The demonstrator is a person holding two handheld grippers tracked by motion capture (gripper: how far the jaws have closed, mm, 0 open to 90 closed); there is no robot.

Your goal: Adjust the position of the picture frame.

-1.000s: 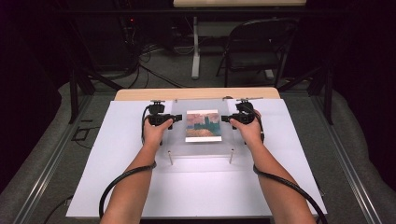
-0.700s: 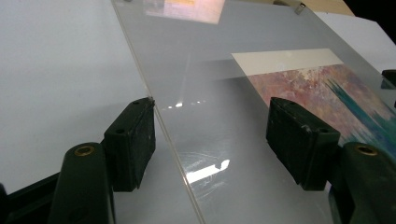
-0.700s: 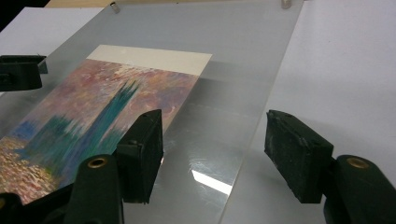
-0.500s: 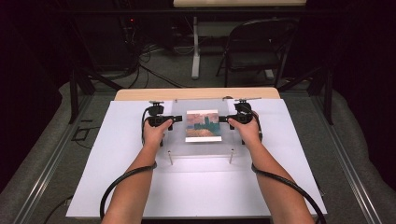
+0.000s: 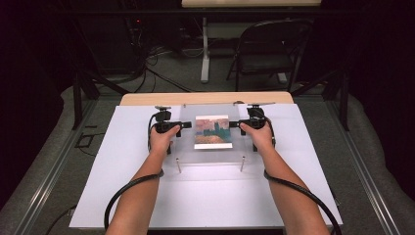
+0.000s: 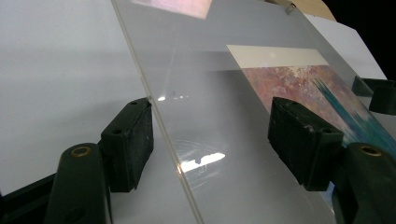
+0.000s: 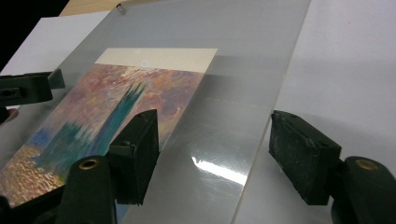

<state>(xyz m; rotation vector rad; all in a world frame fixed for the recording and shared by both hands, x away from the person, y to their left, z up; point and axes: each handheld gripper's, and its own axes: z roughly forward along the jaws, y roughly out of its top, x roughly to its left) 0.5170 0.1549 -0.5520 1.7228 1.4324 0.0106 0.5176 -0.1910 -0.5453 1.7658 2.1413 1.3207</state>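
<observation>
White board covers the table (image 5: 122, 196) before us, with dark floor, cables and a folding chair (image 5: 266, 54) beyond it. On the board's far half lies a clear acrylic sheet (image 5: 210, 154), raised slightly on small metal posts (image 5: 178, 165) at its corners. Under the sheet sits a printed painting (image 5: 213, 132): a pink and mauve sky, teal towers, golden water, and a cream border along one edge.

From above, we see our two hands flanking the sheet, the left gripper (image 5: 183, 126) at its left edge and the right gripper (image 5: 234, 125) at its right edge, both pointing inward toward the picture.

The left gripper view shows what the overhead view cannot: the sheet's polished edge runs between the black jaws, which stand wide apart with neither pad pressing on it; one pad sits just beside the edge.

The right gripper view shows the same on the other side: the jaws have just been opening and stand wide, straddling the sheet's edge, with the painting's brushwork clear through the acrylic.
</observation>
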